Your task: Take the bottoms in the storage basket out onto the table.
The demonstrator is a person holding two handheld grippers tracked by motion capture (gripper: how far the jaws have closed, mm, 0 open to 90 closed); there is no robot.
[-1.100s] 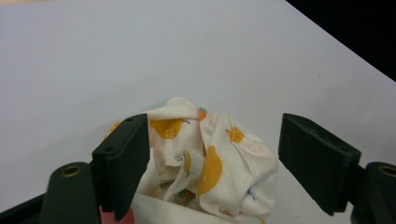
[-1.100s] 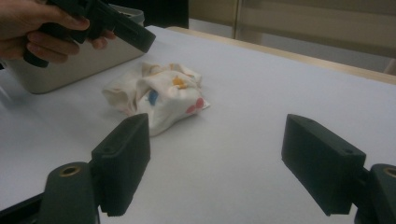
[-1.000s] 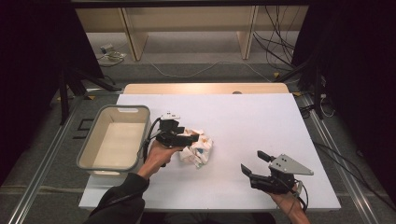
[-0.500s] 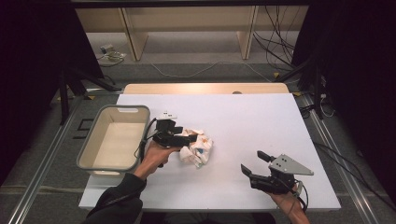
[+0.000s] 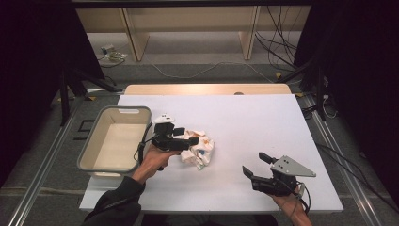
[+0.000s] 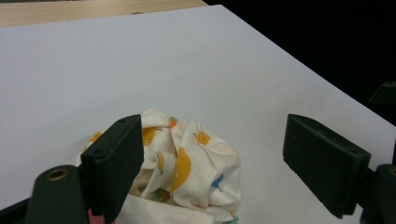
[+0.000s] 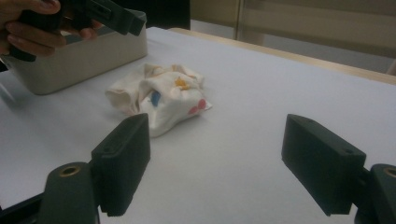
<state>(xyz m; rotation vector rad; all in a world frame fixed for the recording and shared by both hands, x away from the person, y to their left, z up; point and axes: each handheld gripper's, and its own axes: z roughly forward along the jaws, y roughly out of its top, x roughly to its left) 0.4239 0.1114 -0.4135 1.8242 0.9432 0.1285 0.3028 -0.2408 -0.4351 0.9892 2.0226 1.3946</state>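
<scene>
A crumpled white cloth with orange, blue and red prints lies on the white table, left of centre. My left gripper hovers at the cloth's left edge, pointing right. In the left gripper view its jaws have just been opening; they stand wide, my left gripper is open, and the cloth lies loose below and between them, unpressed. My right gripper rests near the front right, open and empty. In the right gripper view my right gripper faces the cloth from a distance.
A grey rectangular bin, empty inside, stands at the table's left edge beside the left hand; the bin stands behind the cloth in the right gripper view. Wooden shelving and cables lie on the floor beyond the table's far edge.
The left gripper has shifted only slightly over the cloth. The cloth, the bin and the right gripper stay where they were.
</scene>
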